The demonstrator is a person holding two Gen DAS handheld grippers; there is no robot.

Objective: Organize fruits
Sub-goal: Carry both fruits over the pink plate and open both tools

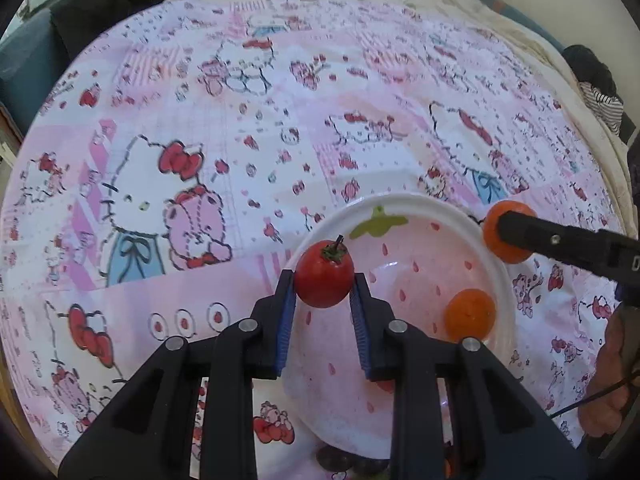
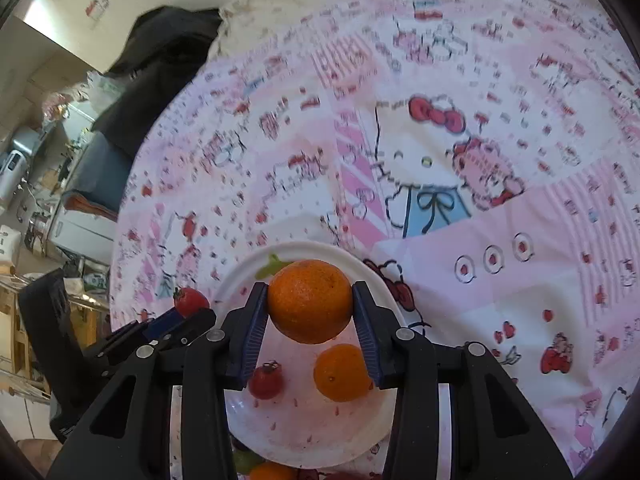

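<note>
Over the strawberry-print plate [image 2: 304,432] on the cloth-covered counter [image 1: 360,80], the left gripper [image 1: 324,280] clamps a tomato [image 1: 324,274] and the right gripper [image 2: 310,304] an orange [image 2: 310,300]. One tomato [image 2: 266,382] and one orange [image 2: 342,372] already lie on the plate; more fruit waits at its near edge.

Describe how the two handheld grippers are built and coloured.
Both the left gripper and the right gripper are matte black plastic linkages with round silver pins at the joints. Each finger carries a ribbed blue pad. A thin black cable trails by the right hand.
</note>
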